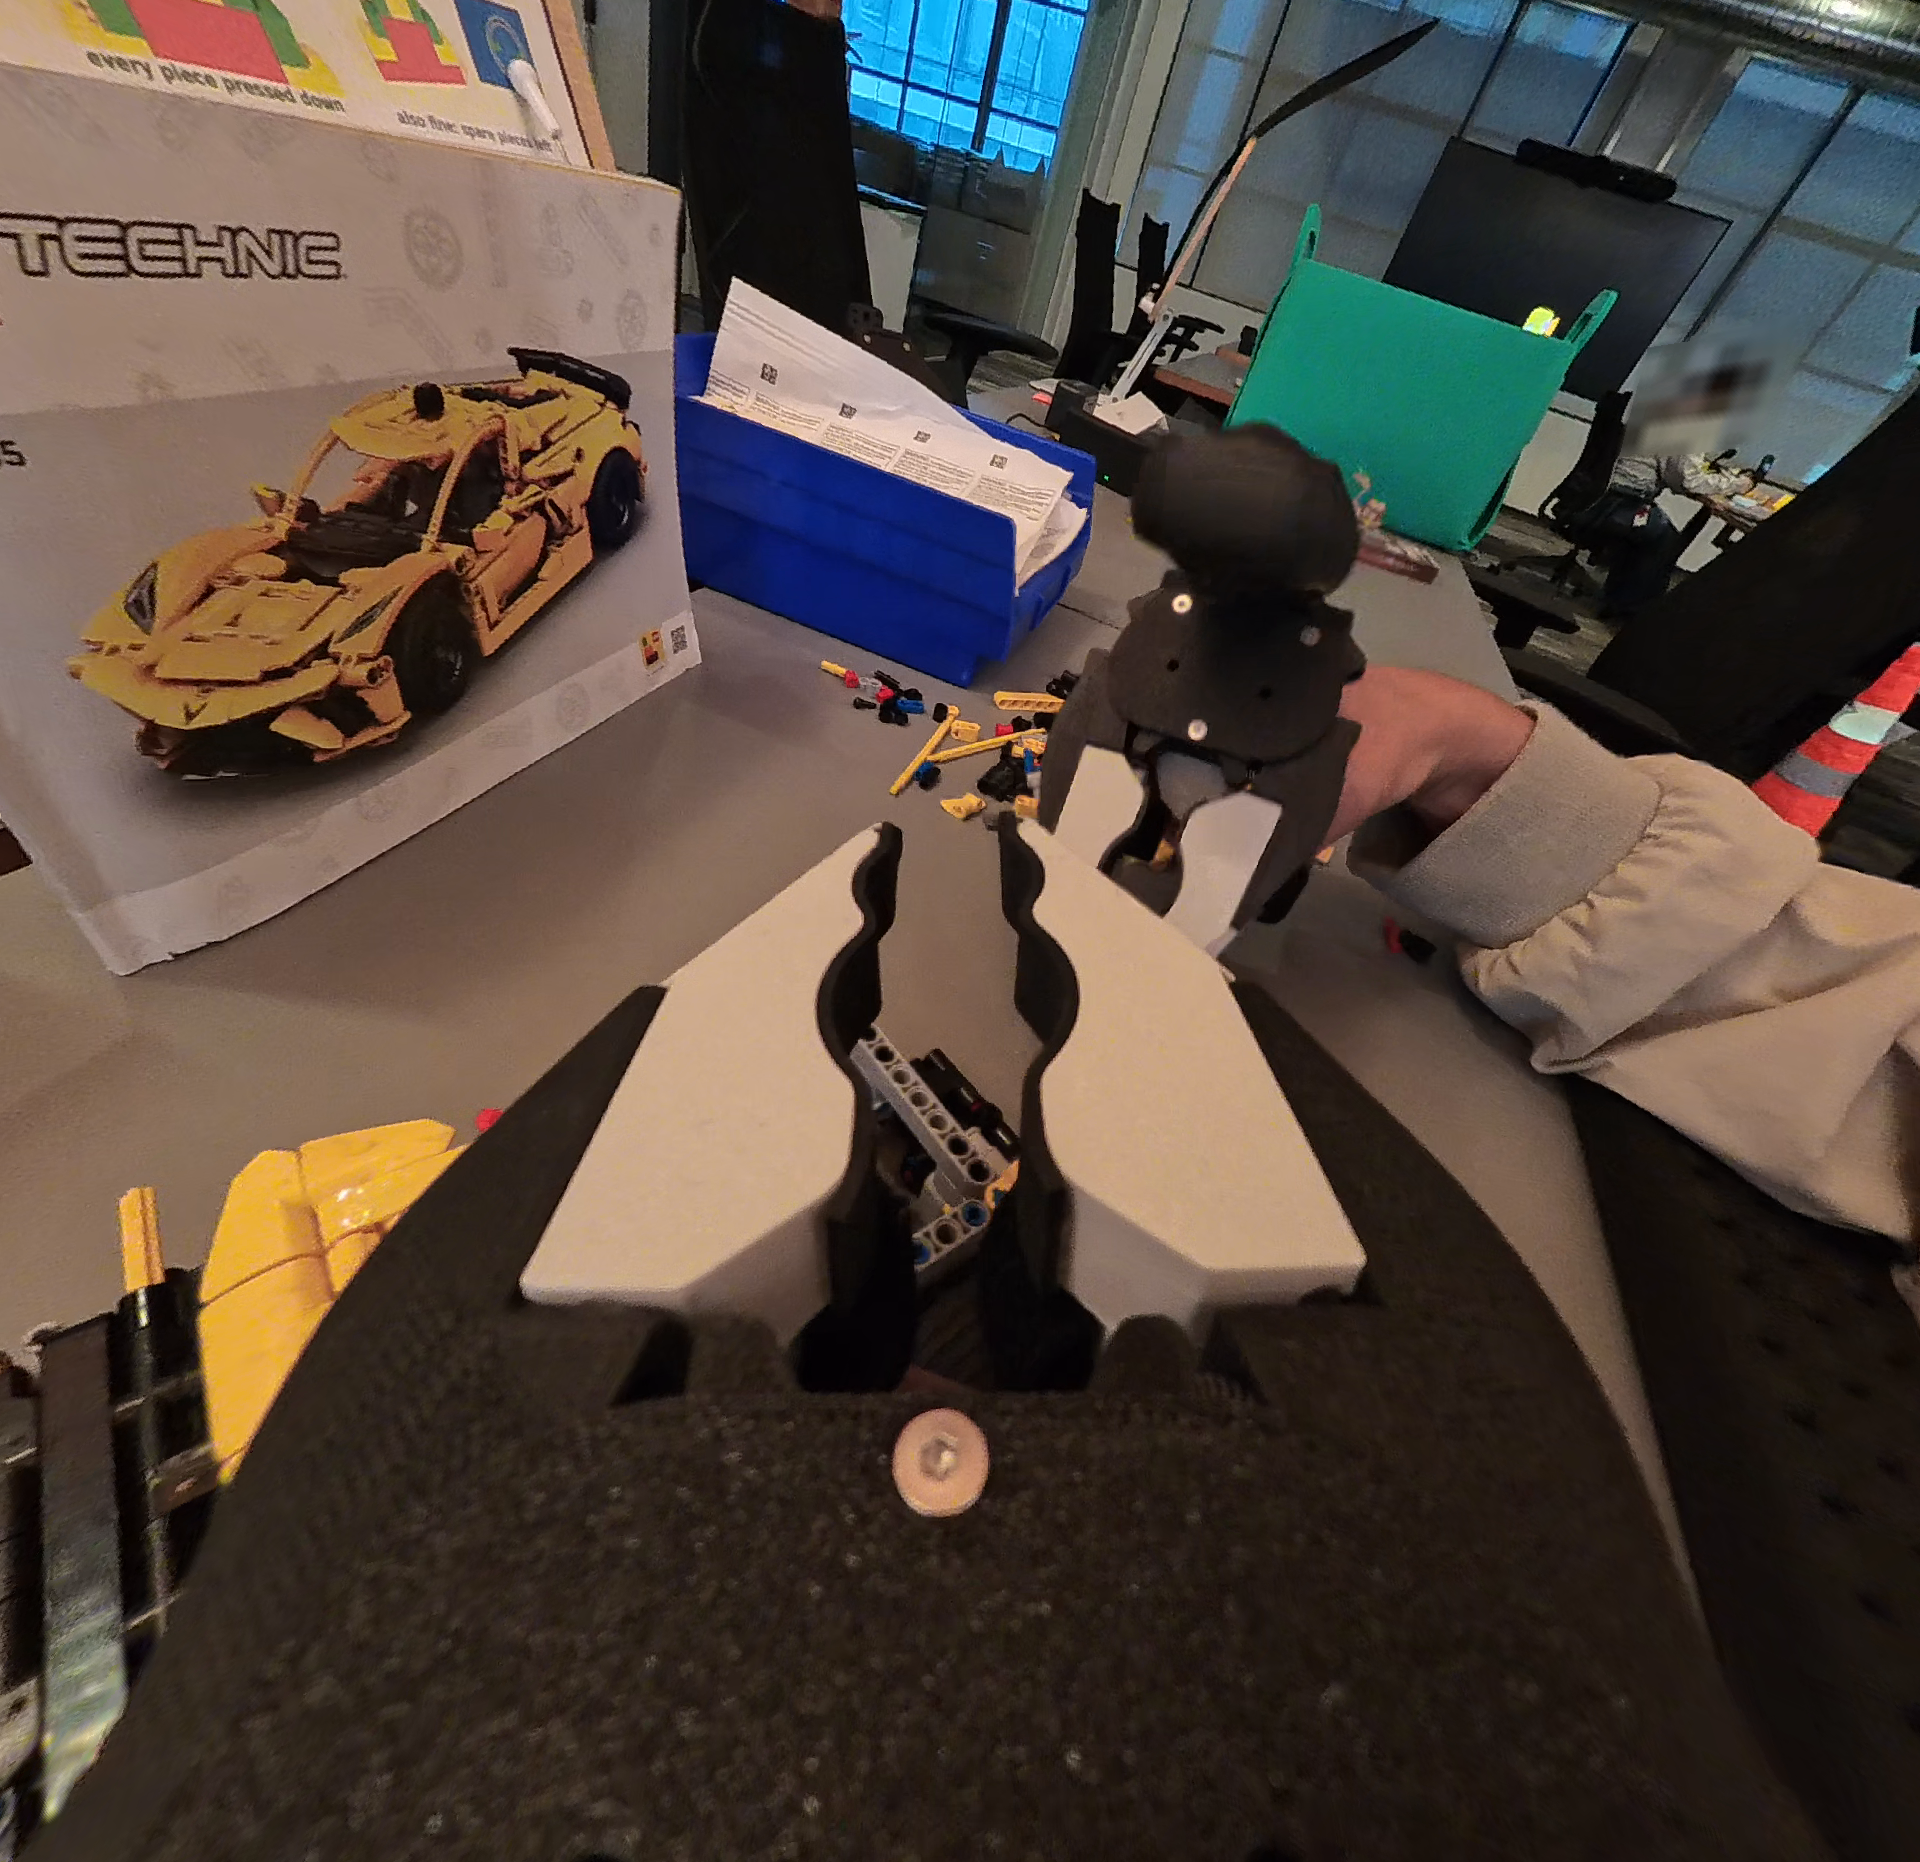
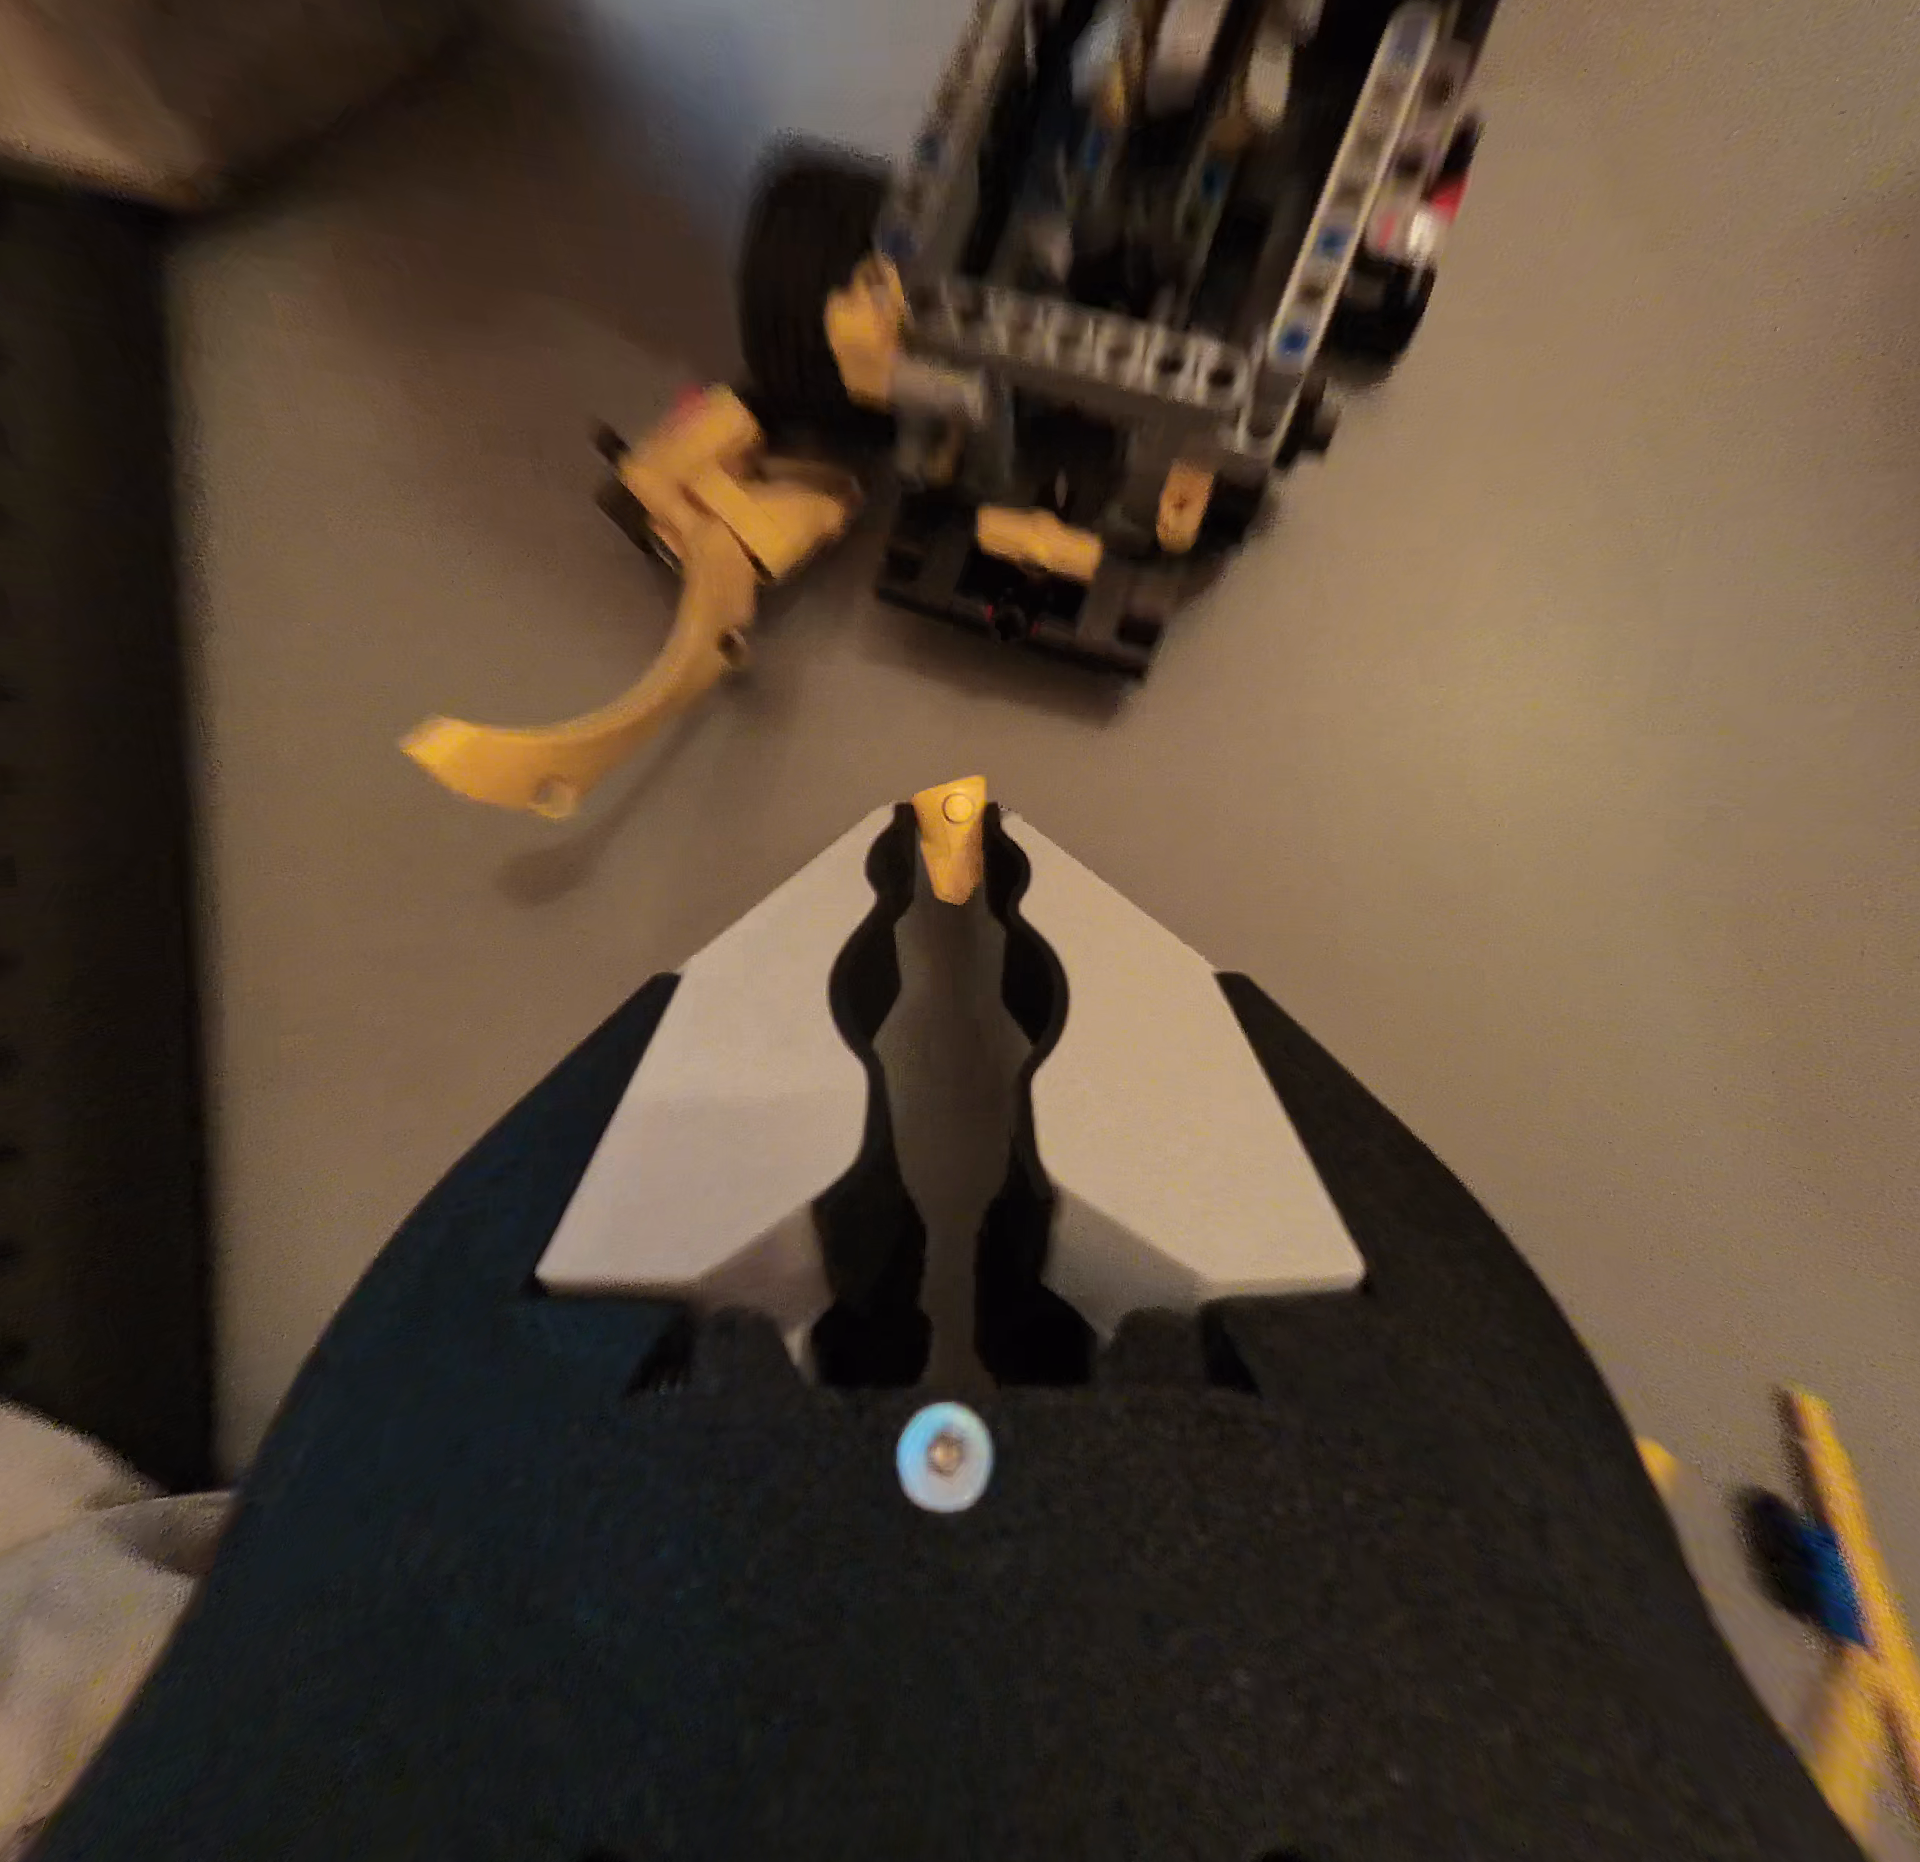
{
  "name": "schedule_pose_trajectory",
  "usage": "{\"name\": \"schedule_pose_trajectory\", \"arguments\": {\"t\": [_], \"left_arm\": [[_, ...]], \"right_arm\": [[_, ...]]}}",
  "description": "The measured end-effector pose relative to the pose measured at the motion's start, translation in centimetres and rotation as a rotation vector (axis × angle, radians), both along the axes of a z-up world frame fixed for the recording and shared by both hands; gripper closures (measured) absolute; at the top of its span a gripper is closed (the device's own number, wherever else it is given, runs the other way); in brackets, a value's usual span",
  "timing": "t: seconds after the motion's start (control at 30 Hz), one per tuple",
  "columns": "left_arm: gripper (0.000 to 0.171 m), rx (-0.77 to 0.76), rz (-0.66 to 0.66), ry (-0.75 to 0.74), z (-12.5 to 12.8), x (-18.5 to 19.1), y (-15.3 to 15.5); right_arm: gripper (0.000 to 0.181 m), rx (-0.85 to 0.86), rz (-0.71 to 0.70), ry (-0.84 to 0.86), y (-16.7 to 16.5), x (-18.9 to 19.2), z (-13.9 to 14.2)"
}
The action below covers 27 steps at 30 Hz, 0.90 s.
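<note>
My left gripper [image 1: 948, 844] has its fingertips apart with nothing between them. Deeper in its jaws the pads grip a grey holed beam of the partly built car chassis [image 1: 935, 1126]. In the right wrist view the chassis [image 2: 1101, 358] stands on the grey table [image 2: 1507, 773] ahead of my right gripper [image 2: 951, 825]. My right gripper is shut on a small yellow wedge-shaped piece [image 2: 951, 841] at its fingertips, held above the table. The right gripper also shows in the left wrist view [image 1: 1184, 877], pointing down just ahead and to the right.
A yellow curved arch piece [image 2: 623, 700] lies left of the chassis. Yellow panels [image 1: 301, 1230] lie at my lower left. A box picturing a yellow car [image 1: 343, 565], a blue bin of papers [image 1: 862, 555] and loose small parts [image 1: 966, 732] lie ahead. A person's sleeve [image 1: 1621, 929] crosses on the right. My right fingertips sit around 15 centimeters from my left ones.
</note>
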State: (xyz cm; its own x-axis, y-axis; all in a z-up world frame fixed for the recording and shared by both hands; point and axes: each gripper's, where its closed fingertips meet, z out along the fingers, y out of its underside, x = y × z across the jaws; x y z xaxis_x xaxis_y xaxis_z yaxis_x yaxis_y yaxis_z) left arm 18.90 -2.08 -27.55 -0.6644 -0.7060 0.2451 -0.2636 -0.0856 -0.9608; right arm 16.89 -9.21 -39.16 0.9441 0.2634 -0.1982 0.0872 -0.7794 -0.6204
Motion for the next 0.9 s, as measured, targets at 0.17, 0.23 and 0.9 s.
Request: {"name": "schedule_pose_trajectory", "arguments": {"t": [0.17, 0.23, 0.9], "left_arm": [[0.154, -0.104, -0.001, 0.002, 1.2, 0.0, 0.7], [0.153, -0.15, -0.008, 0.007, 1.7, -0.1, 0.9], [0.154, 0.011, 0.029, 0.036, -0.6, 0.5, 1.9]], "right_arm": [[0.17, 0.924, 0.167, 0.832, -1.4, -1.2, 19.2], [0.171, 1.116, 0.244, 1.046, -4.3, 0.3, 22.7], [0.163, -0.065, -0.827, -0.103, -19.3, 12.0, 4.5]]}}
